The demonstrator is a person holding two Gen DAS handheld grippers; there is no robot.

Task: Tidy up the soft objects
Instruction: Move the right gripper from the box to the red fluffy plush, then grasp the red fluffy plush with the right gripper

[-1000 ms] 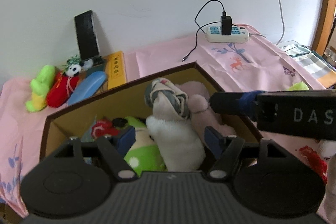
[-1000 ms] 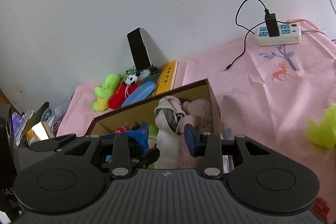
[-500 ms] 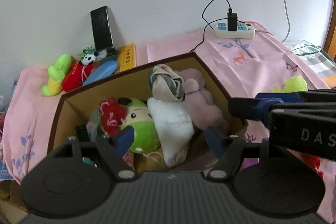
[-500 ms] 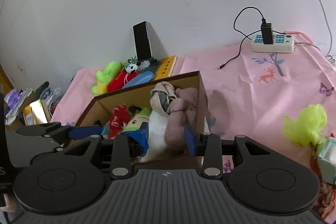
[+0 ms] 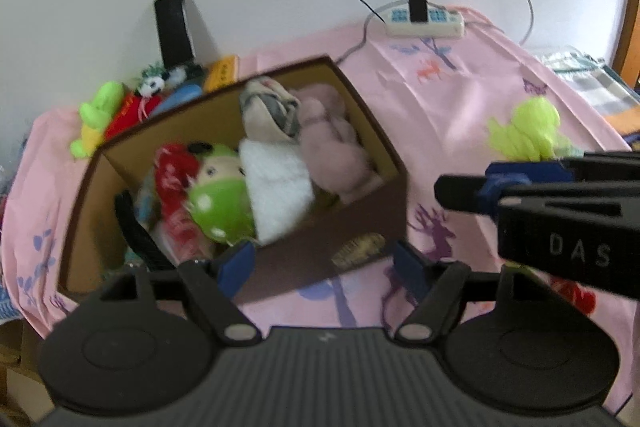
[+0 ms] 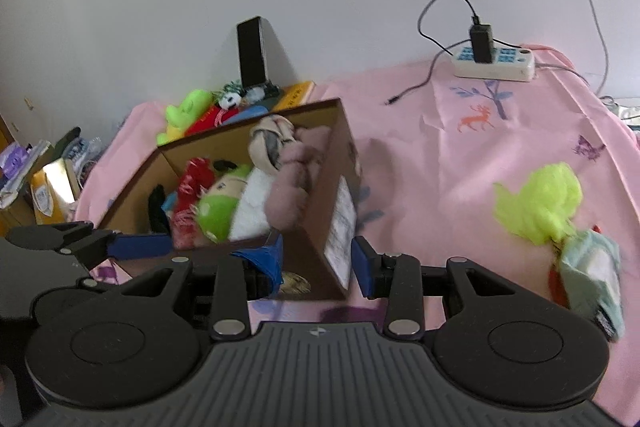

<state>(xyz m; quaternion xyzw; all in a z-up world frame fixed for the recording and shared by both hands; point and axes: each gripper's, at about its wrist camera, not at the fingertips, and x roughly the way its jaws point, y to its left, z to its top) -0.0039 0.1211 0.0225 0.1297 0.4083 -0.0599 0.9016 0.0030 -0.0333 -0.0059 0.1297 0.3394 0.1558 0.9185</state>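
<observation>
A brown cardboard box (image 5: 384, 163) (image 6: 324, 187) on the pink cloth holds several plush toys: a green-faced doll (image 5: 220, 195) (image 6: 218, 207), a white plush (image 5: 276, 187), a pink plush (image 5: 332, 151) (image 6: 296, 179). My left gripper (image 5: 324, 265) is open and empty, above the box's near wall. My right gripper (image 6: 316, 261) is open and empty, by the box's near right corner; it also shows in the left wrist view (image 5: 540, 195). A neon-green fluffy toy (image 5: 524, 131) (image 6: 540, 199) lies on the cloth to the right, with a pale teal soft item (image 6: 592, 275) beside it.
Behind the box, green (image 6: 184, 115) and red (image 6: 208, 119) plush toys, a small panda (image 6: 230, 101), a yellow book (image 6: 296, 95) and a black phone (image 6: 252, 53) stand against the wall. A power strip (image 6: 496, 61) with a cable lies at the back right. Clutter (image 6: 36, 171) sits at far left.
Both grippers have pulled back and up from the box, empty; the box now looks farther away and more of the cloth and the neon-green toy shows.
</observation>
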